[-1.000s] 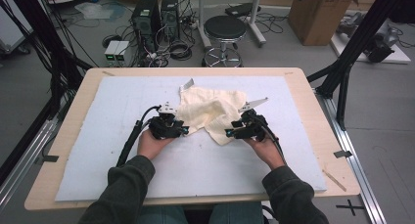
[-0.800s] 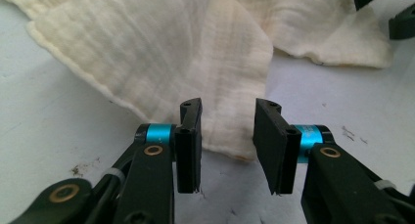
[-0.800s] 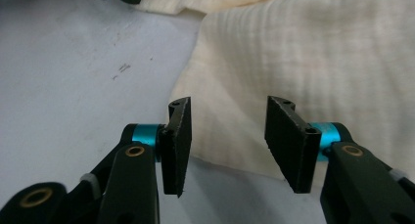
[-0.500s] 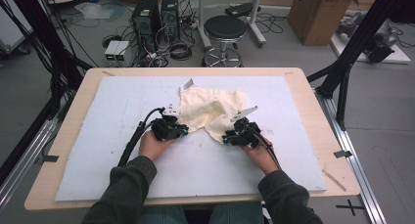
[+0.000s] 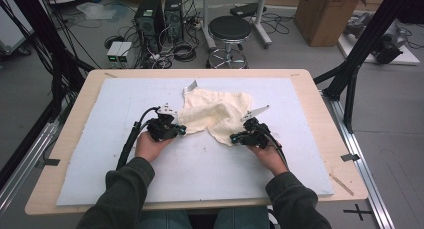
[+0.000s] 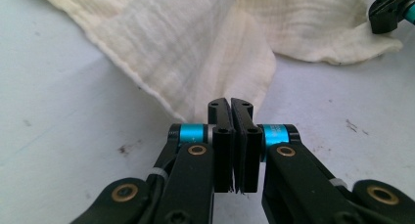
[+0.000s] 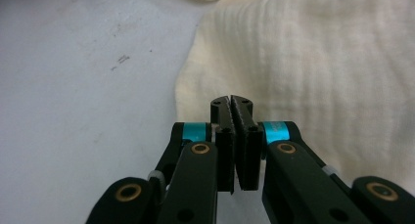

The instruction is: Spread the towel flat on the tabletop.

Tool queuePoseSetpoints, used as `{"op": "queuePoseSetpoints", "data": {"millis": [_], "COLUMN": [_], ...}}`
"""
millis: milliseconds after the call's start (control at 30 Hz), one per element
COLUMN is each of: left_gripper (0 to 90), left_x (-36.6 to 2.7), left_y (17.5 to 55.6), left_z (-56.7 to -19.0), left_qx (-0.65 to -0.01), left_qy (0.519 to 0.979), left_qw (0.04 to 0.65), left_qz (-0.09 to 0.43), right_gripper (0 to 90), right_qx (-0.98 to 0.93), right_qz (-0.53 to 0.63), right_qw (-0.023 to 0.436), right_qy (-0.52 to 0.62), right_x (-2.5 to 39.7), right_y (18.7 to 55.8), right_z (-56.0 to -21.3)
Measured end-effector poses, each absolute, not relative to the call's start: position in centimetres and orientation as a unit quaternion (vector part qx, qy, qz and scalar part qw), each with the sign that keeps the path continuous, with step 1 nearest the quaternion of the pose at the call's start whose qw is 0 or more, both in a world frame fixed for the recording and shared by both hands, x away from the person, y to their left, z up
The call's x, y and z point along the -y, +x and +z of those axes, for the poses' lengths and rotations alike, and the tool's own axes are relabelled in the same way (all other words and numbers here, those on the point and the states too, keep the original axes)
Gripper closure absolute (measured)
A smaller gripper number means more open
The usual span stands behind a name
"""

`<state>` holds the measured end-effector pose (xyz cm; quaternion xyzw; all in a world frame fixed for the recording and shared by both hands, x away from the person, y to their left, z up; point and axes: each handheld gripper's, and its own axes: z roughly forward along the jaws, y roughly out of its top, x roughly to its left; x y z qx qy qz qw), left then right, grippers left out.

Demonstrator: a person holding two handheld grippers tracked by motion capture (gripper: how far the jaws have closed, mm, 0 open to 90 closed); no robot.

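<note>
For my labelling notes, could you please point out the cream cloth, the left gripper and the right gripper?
cream cloth (image 5: 215,111), high view, its rumpled middle.
left gripper (image 6: 230,104), left gripper view, tips of its closed jaws.
right gripper (image 7: 232,100), right gripper view, tips of its closed jaws.

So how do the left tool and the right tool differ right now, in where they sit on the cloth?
The left tool sits at the near left corner of the cream cloth; the right tool sits at its near right corner. The left tool's grey plate lies close over it; the right tool's plate juts farther out. Both have their jaws closed at the cloth's edge.
</note>
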<state>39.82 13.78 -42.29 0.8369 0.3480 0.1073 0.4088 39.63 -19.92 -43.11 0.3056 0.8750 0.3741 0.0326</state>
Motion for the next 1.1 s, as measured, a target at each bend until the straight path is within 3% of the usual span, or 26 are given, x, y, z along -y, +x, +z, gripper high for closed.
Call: {"op": "queuePoseSetpoints", "data": {"millis": [433, 767, 1100], "left_gripper": [87.4, 87.4, 87.4], "left_x": [-16.7, -17.7, -18.1], "left_y": [35.7, 31.4, 29.5], "left_z": [-40.9, -42.0, -41.9], "left_qx": [-0.332, -0.324, -0.321], "left_qy": [0.841, 0.847, 0.846], "left_qw": [0.409, 0.4, 0.407], "left_qz": [0.127, 0.132, 0.128], "right_gripper": [88.3, 88.1, 88.0], "right_qx": [-0.877, -0.882, -0.886], "right_qz": [0.385, 0.394, 0.396], "right_qw": [0.019, 0.012, 0.001], "right_qy": [0.287, 0.257, 0.242], "right_x": [21.8, 21.2, 21.9], "right_y": [38.0, 35.9, 34.5], "right_z": [-41.6, -41.6, -41.9]}}
